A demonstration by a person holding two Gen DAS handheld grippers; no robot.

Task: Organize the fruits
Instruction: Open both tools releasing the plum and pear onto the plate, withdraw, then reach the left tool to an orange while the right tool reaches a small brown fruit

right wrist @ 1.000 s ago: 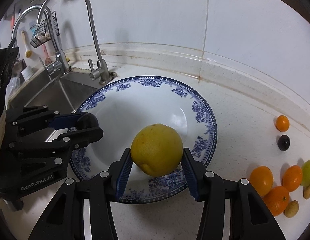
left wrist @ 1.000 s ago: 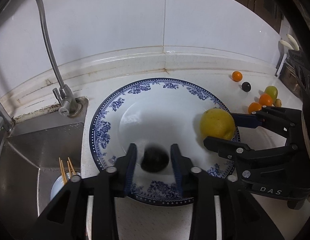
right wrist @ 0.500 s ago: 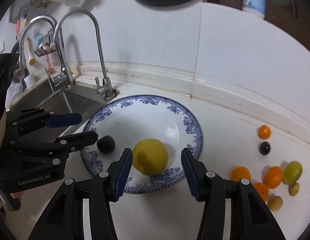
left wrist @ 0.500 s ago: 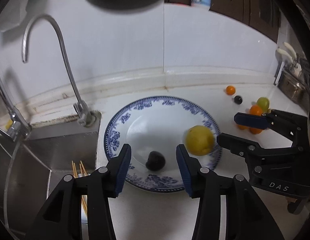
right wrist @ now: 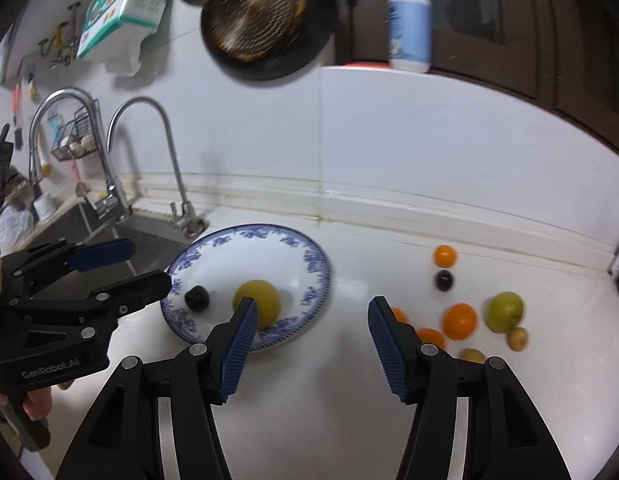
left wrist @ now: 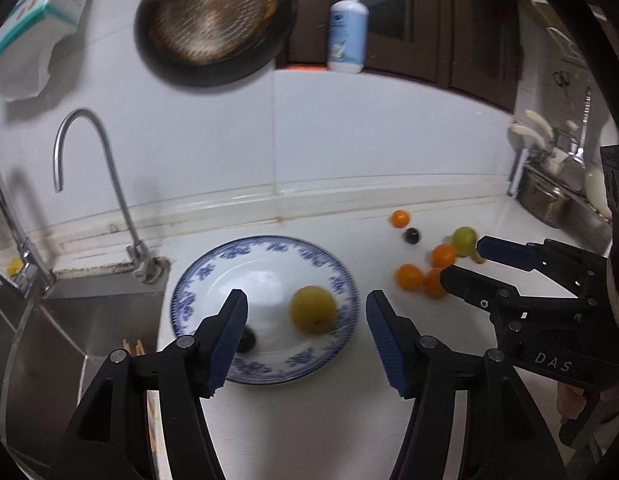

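Note:
A blue-and-white plate (left wrist: pixel 269 242) lies on the white counter beside the sink. On it rest a yellow fruit (left wrist: pixel 313 309) and a dark plum (left wrist: pixel 248 340). My left gripper (left wrist: pixel 306 297) hangs above and in front of the plate, its jaws opening with nothing between them. My right gripper (right wrist: pixel 312 303) hovers over the counter just right of the plate (right wrist: pixel 317 268), jaws also opening and empty. Loose on the counter to the right lie several oranges (right wrist: pixel 459 321), a green apple (right wrist: pixel 505 311), a second dark plum (right wrist: pixel 444 280) and small yellowish fruits (right wrist: pixel 517 338).
A steel sink (left wrist: pixel 69 320) with a curved faucet (left wrist: pixel 117 200) is left of the plate; chopsticks (left wrist: pixel 133 346) stand in it. A dark pan (left wrist: pixel 209 24) and a soap bottle (left wrist: pixel 347 32) sit high on the back wall. A utensil rack (left wrist: pixel 549 192) stands at far right.
Both grippers have let go of their fruit, the left of the dark plum and the right of the yellow fruit. They have pulled back and upward with the jaws spreading wider.

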